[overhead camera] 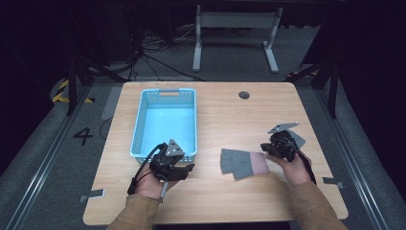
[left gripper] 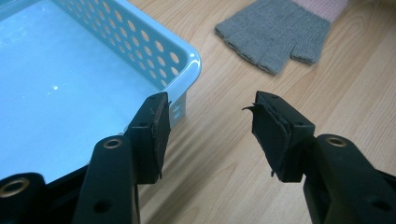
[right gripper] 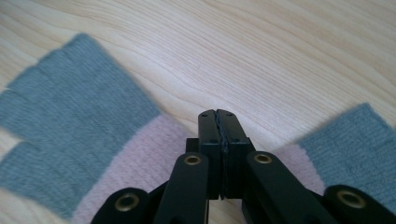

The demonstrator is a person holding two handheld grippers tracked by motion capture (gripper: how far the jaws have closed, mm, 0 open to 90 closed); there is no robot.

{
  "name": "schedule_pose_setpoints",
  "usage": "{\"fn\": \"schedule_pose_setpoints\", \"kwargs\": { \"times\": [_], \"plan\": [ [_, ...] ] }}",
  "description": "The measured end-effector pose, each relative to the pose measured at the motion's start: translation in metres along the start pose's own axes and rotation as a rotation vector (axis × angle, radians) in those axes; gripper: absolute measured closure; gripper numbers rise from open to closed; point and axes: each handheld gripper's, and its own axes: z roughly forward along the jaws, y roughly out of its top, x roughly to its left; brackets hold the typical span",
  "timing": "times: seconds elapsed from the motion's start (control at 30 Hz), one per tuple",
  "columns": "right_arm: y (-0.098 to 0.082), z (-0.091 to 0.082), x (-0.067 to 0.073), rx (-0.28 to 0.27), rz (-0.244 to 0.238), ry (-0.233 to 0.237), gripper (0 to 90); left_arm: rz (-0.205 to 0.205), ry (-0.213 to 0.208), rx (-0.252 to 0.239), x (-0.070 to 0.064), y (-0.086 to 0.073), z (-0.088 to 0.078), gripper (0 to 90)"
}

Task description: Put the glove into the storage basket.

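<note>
Painted "4" (overhead camera: 83,136) beside table (overhead camera: 215,201)

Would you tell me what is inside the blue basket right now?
The blue basket holds nothing that I can see: its pale floor is bare in the high view. The left gripper hides a near corner of it.

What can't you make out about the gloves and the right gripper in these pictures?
- Second glove: right gripper view cuts it at the edge; in the high view the right gripper covers most of it.
- Whether the shut right gripper pinches fabric: its own jaws hide the contact.
- First glove: its cuff end lies under the hand.
</note>
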Motion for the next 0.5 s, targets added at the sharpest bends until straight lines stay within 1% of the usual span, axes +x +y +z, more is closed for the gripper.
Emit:
{"fn": "schedule_pose_setpoints", "kwargs": {
  "times": [0.07,0.1,0.17,0.27,0.3,0.43,0.5],
  "plan": [
    [-0.0011,0.0037,-0.0023,0.010,0.005,-0.009,89.7,-0.006,0.001,0.004,-0.0004,-0.0005,-0.0001,47.0],
    [-0.0019,0.0056,-0.0036,0.025,0.013,-0.008,89.8,-0.006,0.000,0.004,-0.0003,-0.0006,-0.0002,47.0],
    [-0.0031,0.0084,-0.0048,0.031,0.029,-0.021,89.7,-0.006,0.002,0.000,-0.0002,-0.0007,-0.0002,47.0],
    [-0.0040,0.0101,-0.0063,0.037,0.033,-0.027,89.7,-0.008,0.000,0.001,0.0001,-0.0006,-0.0003,47.0],
    [-0.0048,0.0109,-0.0072,0.041,0.042,-0.032,89.7,-0.007,0.000,0.001,0.0001,-0.0004,-0.0002,47.0],
    [-0.0068,0.0112,-0.0086,0.049,0.048,-0.032,89.6,-0.002,-0.005,0.001,-0.0006,0.0010,0.0005,47.0],
    [-0.0079,0.0118,-0.0094,0.053,0.042,-0.030,89.6,0.001,-0.006,0.002,-0.0008,0.0017,0.0012,47.0]
  ]
}}
